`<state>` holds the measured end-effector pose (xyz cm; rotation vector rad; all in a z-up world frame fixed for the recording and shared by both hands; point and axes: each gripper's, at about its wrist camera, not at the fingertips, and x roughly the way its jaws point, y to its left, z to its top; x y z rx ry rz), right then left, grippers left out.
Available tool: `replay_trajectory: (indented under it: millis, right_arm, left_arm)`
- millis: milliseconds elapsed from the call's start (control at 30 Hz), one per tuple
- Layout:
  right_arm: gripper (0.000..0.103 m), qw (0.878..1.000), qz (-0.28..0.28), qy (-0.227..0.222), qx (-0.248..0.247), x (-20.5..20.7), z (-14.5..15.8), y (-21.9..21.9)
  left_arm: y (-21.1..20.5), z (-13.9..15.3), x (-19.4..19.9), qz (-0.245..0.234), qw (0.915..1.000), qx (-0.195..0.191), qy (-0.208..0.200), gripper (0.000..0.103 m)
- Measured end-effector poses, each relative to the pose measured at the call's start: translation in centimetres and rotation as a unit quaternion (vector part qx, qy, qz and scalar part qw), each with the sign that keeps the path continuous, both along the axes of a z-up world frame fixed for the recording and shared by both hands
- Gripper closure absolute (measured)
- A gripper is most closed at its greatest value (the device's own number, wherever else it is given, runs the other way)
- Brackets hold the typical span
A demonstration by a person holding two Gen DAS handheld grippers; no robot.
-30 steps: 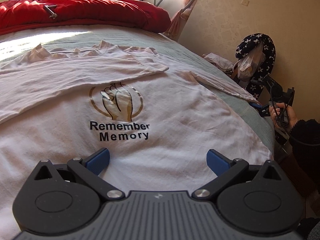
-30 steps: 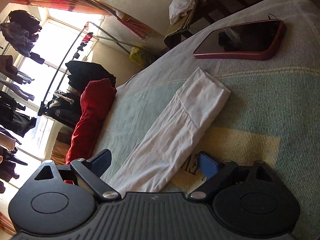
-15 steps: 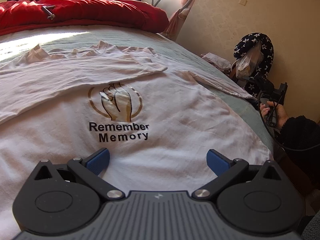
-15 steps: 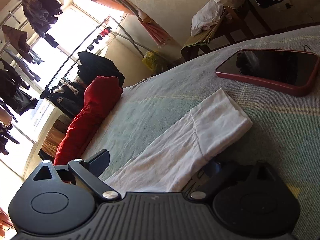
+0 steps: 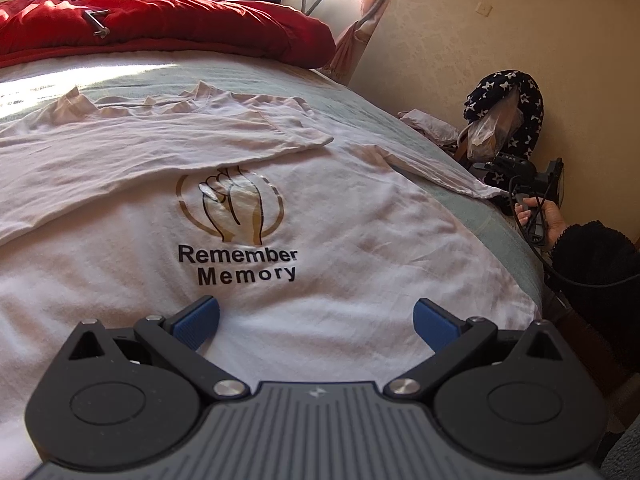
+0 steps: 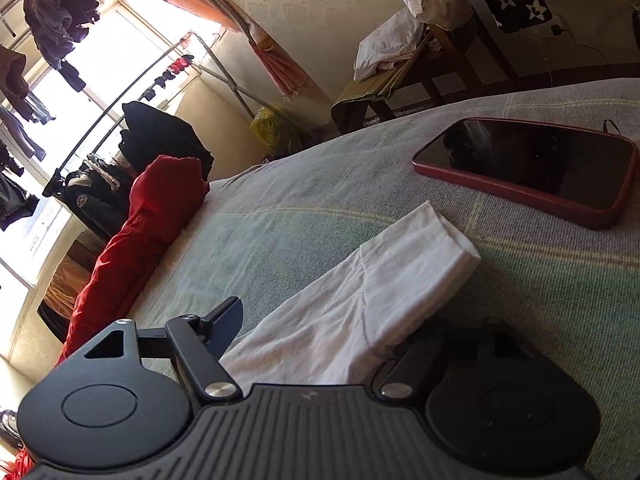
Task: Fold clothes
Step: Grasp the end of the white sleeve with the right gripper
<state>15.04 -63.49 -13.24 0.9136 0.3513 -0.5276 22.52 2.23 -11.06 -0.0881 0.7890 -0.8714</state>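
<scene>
Bed [image 5: 400, 120] under a pale green-grey woven cover, white printed T-shirt [image 5: 320, 280] spread flat across the frame's centre, red quilt [image 5: 180, 28] bunched along the top left, red-cased phone [image 6: 532, 168] lying screen-up at upper right of the right wrist view

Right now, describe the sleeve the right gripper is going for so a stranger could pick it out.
On the green-grey bedspread, a white shirt lies spread flat. Its long sleeve reaches toward the red-cased phone, cuff just short of it. The other sleeve is folded across the chest; this one lies straight, between the right gripper's closing jaws.
</scene>
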Motion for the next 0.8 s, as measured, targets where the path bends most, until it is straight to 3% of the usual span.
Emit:
replay_trajectory:
  millis: [167,300,467,800]
  right_arm:
    - [0.051,0.998,0.014,0.058,-0.035,0.9,0.8,0.7]
    - [0.084,0.985,0.041,0.139,-0.091,2.4,2.0,2.1]
    - [0.087,0.966,0.064,0.195,-0.159,3.5,3.7,4.1]
    - [0.089,0.957,0.110,0.174,-0.202,5.1,8.6,8.3]
  left_arm:
    - [-0.2,0.0,-0.2,-0.002,1.0000,0.007,-0.006,0.001]
    - [-0.3,0.2,-0.3,-0.002,0.9999,0.010,-0.009,0.001]
    - [0.0,1.0,-0.4,0.010,0.9999,0.004,-0.004,0.001]
    - [0.1,2.6,-1.3,0.018,0.9994,0.005,-0.031,0.001]
